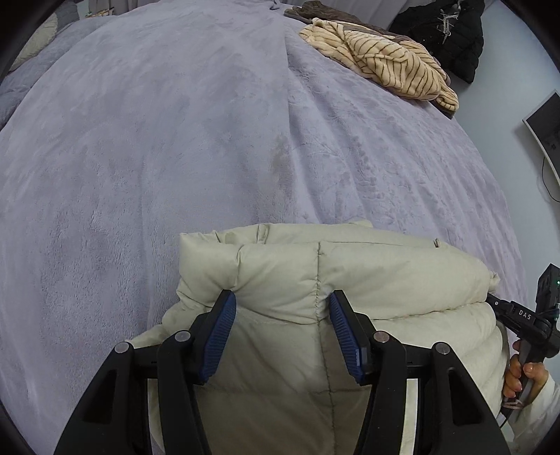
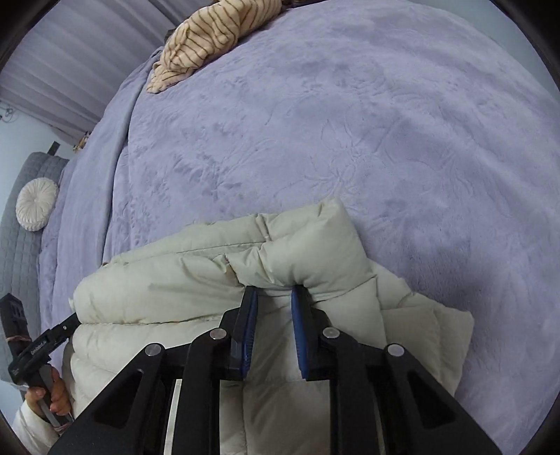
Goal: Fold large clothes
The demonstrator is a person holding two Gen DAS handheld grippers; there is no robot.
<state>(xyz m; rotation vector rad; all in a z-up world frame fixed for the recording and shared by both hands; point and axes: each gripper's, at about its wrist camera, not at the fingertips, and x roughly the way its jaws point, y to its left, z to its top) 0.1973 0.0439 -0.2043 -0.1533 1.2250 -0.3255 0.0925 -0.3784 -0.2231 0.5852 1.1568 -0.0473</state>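
A cream puffer jacket (image 1: pixel 315 350) lies folded on the lilac bed cover (image 1: pixel 175 140), close below both cameras. My left gripper (image 1: pixel 280 297) has its blue pads wide apart and pressing into a thick rolled fold of the jacket, which dimples at both tips. In the right wrist view the jacket (image 2: pixel 175 290) shows the same rolled edge. My right gripper (image 2: pixel 273 290) pinches a narrower bunch of that fold near a puffy corner. A hand (image 1: pixel 521 378) holds the right gripper's handle at the jacket's right side.
A beige striped garment (image 1: pixel 385 59) and a brown one lie at the far edge of the bed, with a black jacket (image 1: pixel 444 31) beyond. A round cream cushion (image 2: pixel 36 204) rests on grey quilting. A dark screen (image 1: pixel 546 129) stands off the bed.
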